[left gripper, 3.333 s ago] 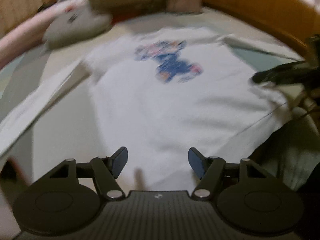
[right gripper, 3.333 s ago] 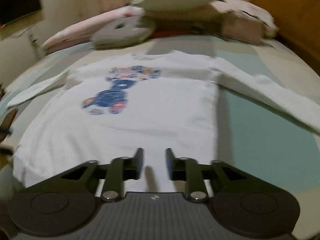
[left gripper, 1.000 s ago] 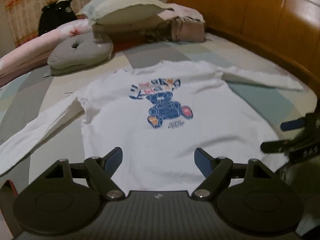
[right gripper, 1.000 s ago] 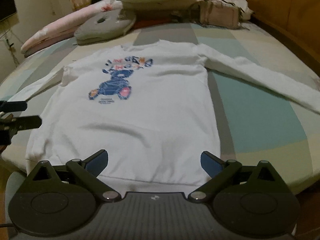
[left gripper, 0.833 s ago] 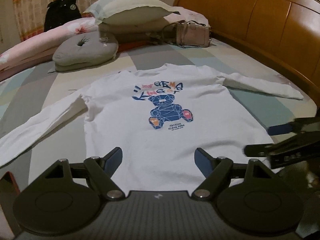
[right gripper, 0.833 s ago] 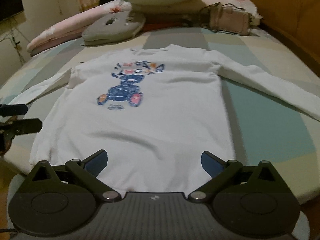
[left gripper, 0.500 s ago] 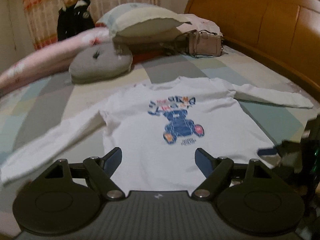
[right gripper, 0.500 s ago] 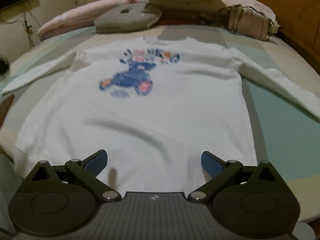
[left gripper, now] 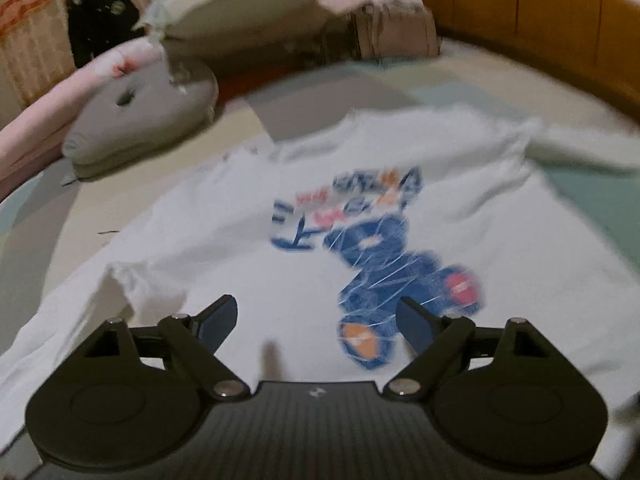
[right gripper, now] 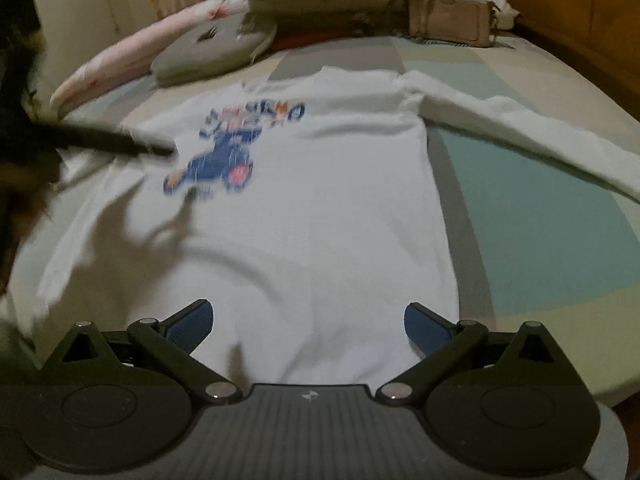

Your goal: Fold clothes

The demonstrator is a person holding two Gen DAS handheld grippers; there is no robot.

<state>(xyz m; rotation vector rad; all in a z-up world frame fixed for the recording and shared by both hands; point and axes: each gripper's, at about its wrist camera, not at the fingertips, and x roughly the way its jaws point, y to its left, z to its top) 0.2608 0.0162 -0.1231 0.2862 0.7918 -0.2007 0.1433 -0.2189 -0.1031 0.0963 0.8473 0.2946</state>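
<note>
A white long-sleeved shirt [left gripper: 280, 248] with a blue bear print [left gripper: 384, 256] lies flat, front up, on the bed, both sleeves spread out. My left gripper [left gripper: 316, 306] hovers low over the shirt's chest, near the left armpit; its jaws are opening and nothing is between them. In the right wrist view its dark fingers [right gripper: 120, 142] reach in from the left, above the shirt [right gripper: 320, 220] beside the print [right gripper: 224, 152]. My right gripper [right gripper: 307, 312] stands open and empty above the hem.
A grey cushion [left gripper: 140, 116], a large pillow [left gripper: 248, 12], a pink bolster [right gripper: 132, 64] and a handbag [right gripper: 452, 20] lie at the bed's head. A wooden bed frame [left gripper: 540, 12] runs along the right. A person [left gripper: 100, 20] stands behind. The patchwork sheet [right gripper: 540, 208] is bare right of the shirt.
My left gripper has moved forward and down over the shirt, so the print now looks much closer. It now reaches into the right wrist view. My right gripper has shifted only a little.
</note>
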